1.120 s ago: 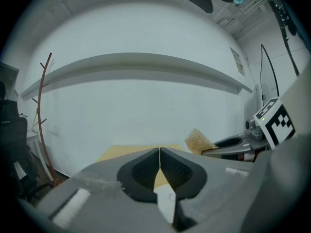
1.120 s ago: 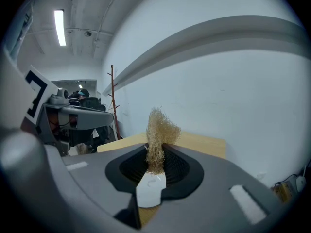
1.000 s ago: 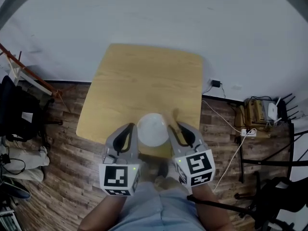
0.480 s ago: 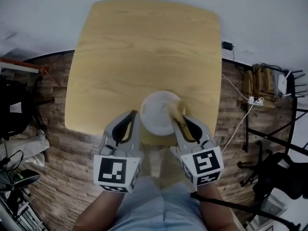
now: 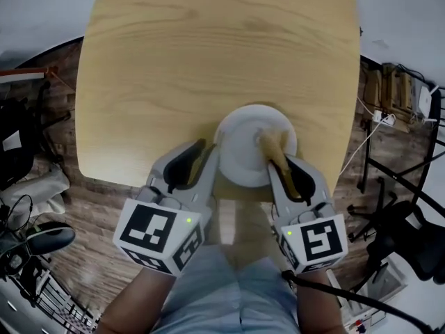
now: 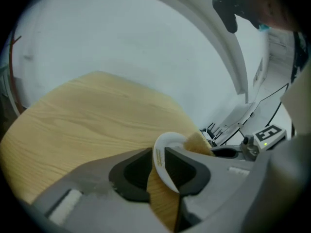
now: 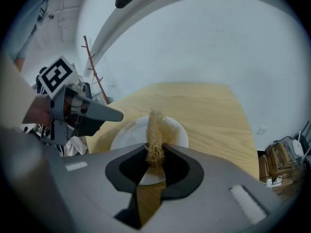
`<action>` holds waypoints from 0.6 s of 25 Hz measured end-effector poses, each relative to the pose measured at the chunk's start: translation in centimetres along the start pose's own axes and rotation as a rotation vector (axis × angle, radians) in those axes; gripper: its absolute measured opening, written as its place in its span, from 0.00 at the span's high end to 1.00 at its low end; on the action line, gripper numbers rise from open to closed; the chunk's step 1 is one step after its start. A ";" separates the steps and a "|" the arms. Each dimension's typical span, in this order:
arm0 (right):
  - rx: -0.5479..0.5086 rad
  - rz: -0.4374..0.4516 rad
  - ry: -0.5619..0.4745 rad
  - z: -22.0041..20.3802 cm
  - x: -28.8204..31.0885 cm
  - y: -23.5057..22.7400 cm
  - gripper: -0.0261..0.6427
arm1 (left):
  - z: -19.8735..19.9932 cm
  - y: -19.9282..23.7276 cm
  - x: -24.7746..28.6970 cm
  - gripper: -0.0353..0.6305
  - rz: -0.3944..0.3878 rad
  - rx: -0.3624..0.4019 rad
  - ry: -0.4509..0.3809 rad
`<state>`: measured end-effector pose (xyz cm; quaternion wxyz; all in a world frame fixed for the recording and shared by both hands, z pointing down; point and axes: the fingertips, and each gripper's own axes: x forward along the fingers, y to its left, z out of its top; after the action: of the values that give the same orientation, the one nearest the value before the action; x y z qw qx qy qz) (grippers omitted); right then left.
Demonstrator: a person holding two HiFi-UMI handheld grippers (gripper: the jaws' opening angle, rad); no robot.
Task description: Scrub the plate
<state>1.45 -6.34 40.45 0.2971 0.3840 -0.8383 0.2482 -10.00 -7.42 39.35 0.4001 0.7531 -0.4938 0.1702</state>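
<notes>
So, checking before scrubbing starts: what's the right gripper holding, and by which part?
A tan fibrous scrubber, clamped by its near end, over the plate.

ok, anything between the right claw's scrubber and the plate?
Nothing visible. The tan fibrous scrubber, pinched in the right claw, hangs directly over the round white plate. The left claw, its jaws just opening, straddles the plate's left rim without clamping, clear of the scrubber.

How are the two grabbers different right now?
The left gripper has just been opening its jaws, the plate rim between them; the right gripper is shut on a tan scrubber. The left gripper sits at the plate's left edge; the right gripper holds the scrubber over its middle. Both point down toward the plate.
</notes>
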 end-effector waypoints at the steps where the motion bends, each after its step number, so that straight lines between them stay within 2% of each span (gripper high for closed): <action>1: 0.005 0.004 -0.002 -0.1 0.0 0.0 0.85 | -0.4 0.0 0.4 0.81 -0.011 -0.012 0.022; 7: 0.041 0.031 -0.033 -0.4 0.2 -0.1 0.85 | -1.9 0.1 1.7 0.77 -0.053 -0.069 0.096; 15: 0.059 0.052 -0.024 -0.5 0.1 -0.1 0.85 | -2.1 0.1 2.8 0.77 -0.044 -0.051 0.151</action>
<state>1.58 -6.12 40.86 0.2691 0.3737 -0.8438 0.2756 -8.53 -7.50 42.56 0.4590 0.7382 -0.4498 0.2052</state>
